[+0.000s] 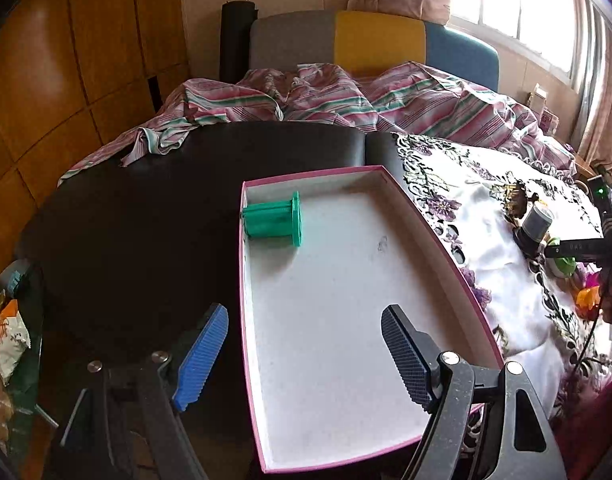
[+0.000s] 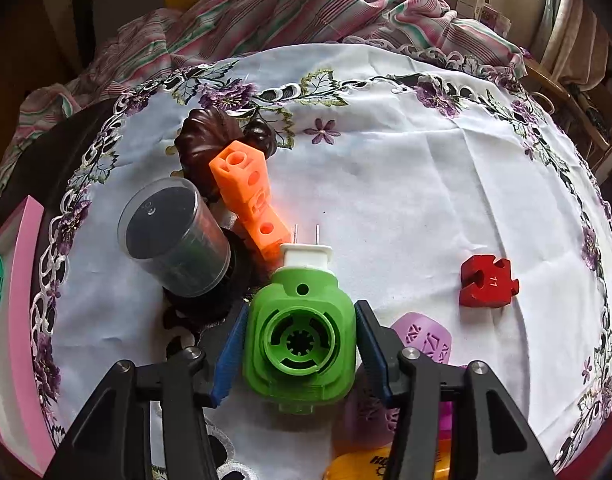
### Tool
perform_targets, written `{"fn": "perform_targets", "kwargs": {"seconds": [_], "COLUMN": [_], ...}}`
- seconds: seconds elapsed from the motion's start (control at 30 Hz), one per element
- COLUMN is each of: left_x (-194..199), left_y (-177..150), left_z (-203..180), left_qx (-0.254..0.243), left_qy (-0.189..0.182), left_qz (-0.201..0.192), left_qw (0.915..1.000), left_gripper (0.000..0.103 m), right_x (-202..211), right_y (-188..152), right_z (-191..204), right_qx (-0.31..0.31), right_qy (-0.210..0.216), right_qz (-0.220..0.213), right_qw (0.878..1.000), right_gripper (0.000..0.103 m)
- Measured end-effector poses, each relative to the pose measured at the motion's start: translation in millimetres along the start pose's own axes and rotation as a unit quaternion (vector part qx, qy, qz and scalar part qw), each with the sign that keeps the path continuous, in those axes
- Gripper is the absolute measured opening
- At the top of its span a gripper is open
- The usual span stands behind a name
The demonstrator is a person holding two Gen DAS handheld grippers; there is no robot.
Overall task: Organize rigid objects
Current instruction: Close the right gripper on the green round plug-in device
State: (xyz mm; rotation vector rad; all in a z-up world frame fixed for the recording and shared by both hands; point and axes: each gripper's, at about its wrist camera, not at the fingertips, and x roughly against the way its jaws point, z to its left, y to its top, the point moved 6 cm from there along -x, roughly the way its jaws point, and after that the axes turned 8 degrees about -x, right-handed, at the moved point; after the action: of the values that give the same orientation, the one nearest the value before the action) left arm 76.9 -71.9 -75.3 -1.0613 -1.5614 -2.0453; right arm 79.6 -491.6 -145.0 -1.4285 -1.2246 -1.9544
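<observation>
A pink-rimmed box [image 1: 445,240] with a white floor lies on the table. A teal spool [image 1: 274,220] lies on its side in the box's far left corner. My left gripper [image 1: 306,320] hovers open over the near end of the box, with nothing between its blue pads. In the right wrist view my right gripper [image 2: 302,312] is shut on a green plug-in device [image 2: 302,340] with a white two-pronged plug, pads pressed on both sides. Just beyond it lie an orange block [image 2: 246,196], a clear jar [image 2: 174,236] and a dark brown carved piece [image 2: 206,140].
A red puzzle piece [image 2: 487,286] sits to the right on the flowered white tablecloth [image 2: 385,184]. A purple piece [image 2: 425,340] and a yellow item [image 2: 357,468] lie under the right gripper. A black mat [image 1: 146,220] lies left of the box, striped bedding [image 1: 345,96] behind.
</observation>
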Motion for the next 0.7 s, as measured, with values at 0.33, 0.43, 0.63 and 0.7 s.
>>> {"fn": "perform_targets", "kwargs": {"seconds": [0.33,0.43,0.63,0.7], "left_x": [5.9,6.3,7.8,8.4], "left_y": [-5.6,-7.1,-10.5,-10.5], "left_z": [2.8,5.6,14.1,17.5], "left_qx": [0.003,0.006,0.015,0.017], "left_qy": [0.007,0.006,0.008,0.011], "left_qz": [0.0,0.0,-0.001,-0.002], "left_qw": [1.0,1.0,0.9999,0.9998], "left_gripper": [0.08,0.08,0.08,0.08], "right_x": [2.6,2.9,3.3,5.4], "right_y": [-5.2,-5.7,-8.0,-12.1], "right_z": [1.8,2.1,5.1,7.6], "right_qx": [0.014,0.016,0.02,0.014], "right_qy": [-0.007,-0.01,-0.008,-0.002], "right_qz": [0.006,0.005,0.011,0.025], "right_qw": [1.0,1.0,1.0,1.0], "right_gripper": [0.053,0.053,0.053,0.053]}}
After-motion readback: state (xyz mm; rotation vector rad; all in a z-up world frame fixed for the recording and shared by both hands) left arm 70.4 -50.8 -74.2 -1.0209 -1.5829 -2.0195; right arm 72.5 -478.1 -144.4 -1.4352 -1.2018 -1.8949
